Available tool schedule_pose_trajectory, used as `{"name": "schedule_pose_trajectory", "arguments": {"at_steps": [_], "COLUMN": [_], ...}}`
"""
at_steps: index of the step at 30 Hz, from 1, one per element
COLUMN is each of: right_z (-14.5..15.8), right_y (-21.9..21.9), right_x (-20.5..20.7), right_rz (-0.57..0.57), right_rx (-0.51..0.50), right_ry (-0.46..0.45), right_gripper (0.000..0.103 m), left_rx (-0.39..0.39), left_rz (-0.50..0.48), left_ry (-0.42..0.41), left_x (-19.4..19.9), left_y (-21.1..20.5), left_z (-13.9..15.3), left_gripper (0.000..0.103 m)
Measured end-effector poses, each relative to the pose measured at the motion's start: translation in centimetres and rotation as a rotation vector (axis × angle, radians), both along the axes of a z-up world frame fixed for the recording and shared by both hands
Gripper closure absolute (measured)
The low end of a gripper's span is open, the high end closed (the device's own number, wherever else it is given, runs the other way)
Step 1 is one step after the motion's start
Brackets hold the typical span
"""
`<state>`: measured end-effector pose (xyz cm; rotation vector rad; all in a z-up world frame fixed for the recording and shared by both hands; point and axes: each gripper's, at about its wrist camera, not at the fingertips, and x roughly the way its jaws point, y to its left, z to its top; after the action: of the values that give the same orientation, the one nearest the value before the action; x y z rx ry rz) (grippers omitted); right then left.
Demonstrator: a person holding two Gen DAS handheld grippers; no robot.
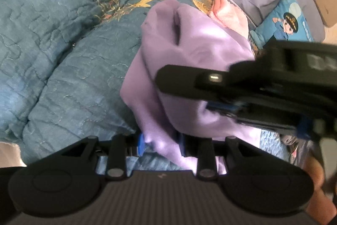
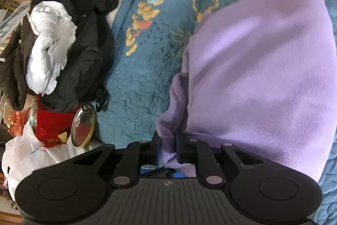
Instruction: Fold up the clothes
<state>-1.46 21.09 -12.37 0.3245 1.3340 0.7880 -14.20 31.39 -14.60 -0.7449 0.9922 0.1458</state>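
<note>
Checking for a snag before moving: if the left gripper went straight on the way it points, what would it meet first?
Probably the purple garment already bunched between the left gripper fingers.

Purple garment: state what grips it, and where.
Both hand-held grippers pinch bunched folds of the purple garment: the left, the right. Which part cannot be told.

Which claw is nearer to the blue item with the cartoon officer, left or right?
Right. The right claw sits below the blue item in the left wrist view; the left claw is farther back, holding the purple garment.
</note>
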Motion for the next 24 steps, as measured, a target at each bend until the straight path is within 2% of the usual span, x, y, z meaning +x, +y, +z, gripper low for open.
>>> {"name": "schedule_pose_trajectory", "arguments": {"at_steps": [4, 6, 8, 10, 12, 15, 18, 20, 21, 24], "right_z": [-1.1, -1.5, -1.5, -0.8, 1.0, 4.1, 6.2, 6.3, 6.0, 4.5], "right_y": [0.6, 0.7, 0.9, 1.3, 1.1, -1.4, -5.6, -8.6, -10.0, -12.8], "right_x": [-0.3, -0.3, -0.5, -0.8, -1.4, -1.8, -2.0, -2.1, -2.2, -3.0], "right_rz": [0.023, 0.02, 0.036, 0.085, 0.096, 0.039, -0.063, -0.131, -0.158, -0.203], "right_rx": [-0.031, -0.028, -0.007, 0.027, 0.058, 0.096, 0.006, -0.072, -0.1, -0.191], "right_ry": [-0.001, 0.007, 0.01, -0.005, -0.067, -0.174, -0.308, -0.358, -0.367, -0.371], "right_gripper": [0.087, 0.083, 0.07, 0.064, 0.065, 0.064, 0.059, 0.058, 0.058, 0.058], "left_rx": [0.05, 0.06, 0.084, 0.119, 0.151, 0.177, 0.175, 0.171, 0.17, 0.204], "left_rz": [-0.026, -0.034, -0.039, -0.044, -0.046, -0.047, -0.053, -0.067, -0.081, -0.141], "left_ry": [0.026, 0.03, 0.023, 0.016, 0.004, -0.024, -0.076, -0.107, -0.124, -0.166], "left_x": [-1.3, -2.0, -2.6, -3.2, -3.8, -4.4, -4.6, -4.0, -3.5, -1.4], "left_y": [-0.4, -0.3, -0.2, -0.1, 0.0, 0.3, 0.8, 0.9, 0.8, -0.3], "left_z": [1.1, 1.7, 2.5, 3.3, 3.9, 4.7, 5.5, 5.8, 6.0, 6.6], "left_gripper": [0.069, 0.069, 0.069, 0.069, 0.068, 0.068, 0.068, 0.068, 0.068, 0.057]}}
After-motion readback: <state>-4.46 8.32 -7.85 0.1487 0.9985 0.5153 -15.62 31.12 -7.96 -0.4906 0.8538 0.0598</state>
